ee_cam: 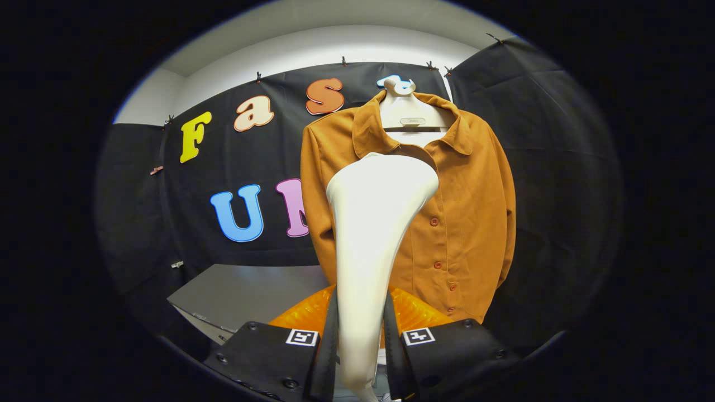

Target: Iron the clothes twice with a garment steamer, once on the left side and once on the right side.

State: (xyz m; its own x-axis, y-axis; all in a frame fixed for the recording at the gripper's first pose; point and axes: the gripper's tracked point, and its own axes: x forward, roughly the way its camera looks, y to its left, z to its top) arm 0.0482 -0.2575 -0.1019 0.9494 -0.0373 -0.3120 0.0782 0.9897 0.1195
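Note:
A white garment steamer (pixel 373 223) rises between my two fingers, its handle pressed by both pads, its wide head up near the shirt's collar. My gripper (pixel 361 329) is shut on the steamer's handle. Beyond it an orange-brown buttoned shirt (pixel 469 212) hangs on a pale hanger (pixel 411 114) against the black booth wall. The steamer's head covers the shirt's upper left chest; whether it touches the cloth I cannot tell. The shirt's button row and right half stay in plain sight.
A grey table top (pixel 246 293) lies low to the left of the shirt, with a cut edge toward me. Something ribbed and translucent orange (pixel 413 312) sits just behind my fingers. Black cloth walls close in on the left, back and right.

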